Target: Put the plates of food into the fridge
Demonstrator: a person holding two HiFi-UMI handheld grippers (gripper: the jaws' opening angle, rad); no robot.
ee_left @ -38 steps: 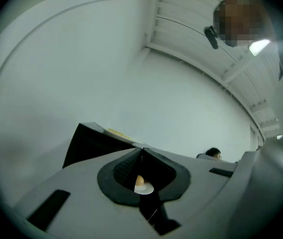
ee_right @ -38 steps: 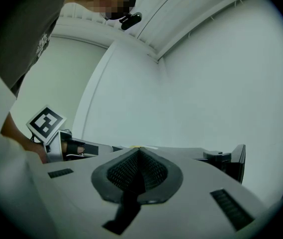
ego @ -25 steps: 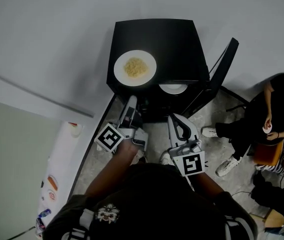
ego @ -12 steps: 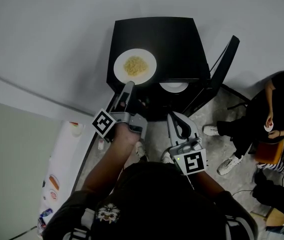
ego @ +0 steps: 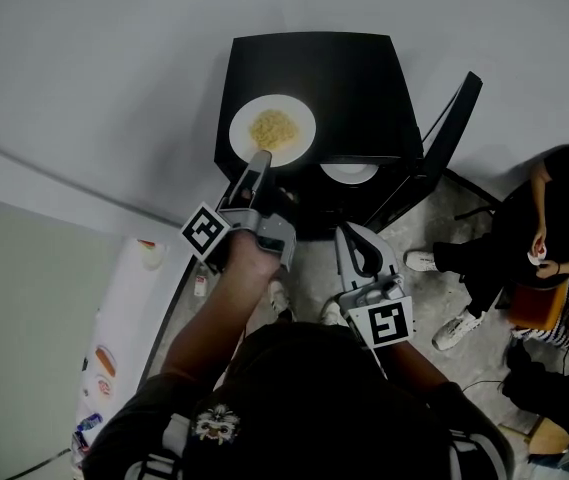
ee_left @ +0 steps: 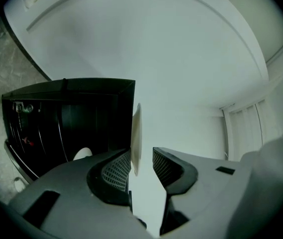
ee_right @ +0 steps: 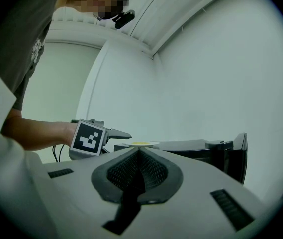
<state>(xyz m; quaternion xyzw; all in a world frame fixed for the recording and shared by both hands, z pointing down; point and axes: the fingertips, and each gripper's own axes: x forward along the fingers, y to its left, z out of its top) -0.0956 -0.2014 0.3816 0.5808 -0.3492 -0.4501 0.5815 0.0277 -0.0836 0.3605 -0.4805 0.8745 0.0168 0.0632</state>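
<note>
Against a pale wall, a black mini fridge (ego: 354, 78) carries a plate of noodles (ego: 302, 118). The left gripper (ego: 260, 158) has its jaws spread, just narrowing, around the plate's rim. The right gripper (ego: 349, 236) is pressed together, empty.

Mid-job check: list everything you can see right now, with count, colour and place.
fridge: one, black, against the wall, door open at right
plate of noodles: one, white, on top of the fridge
second plate: one, white, inside the fridge
seated person: one, dark clothes, far right
left gripper: jaws apart and just been closing, noodle plate's rim between them, not pinched
right gripper: shut, empty, low before the fridge
</note>
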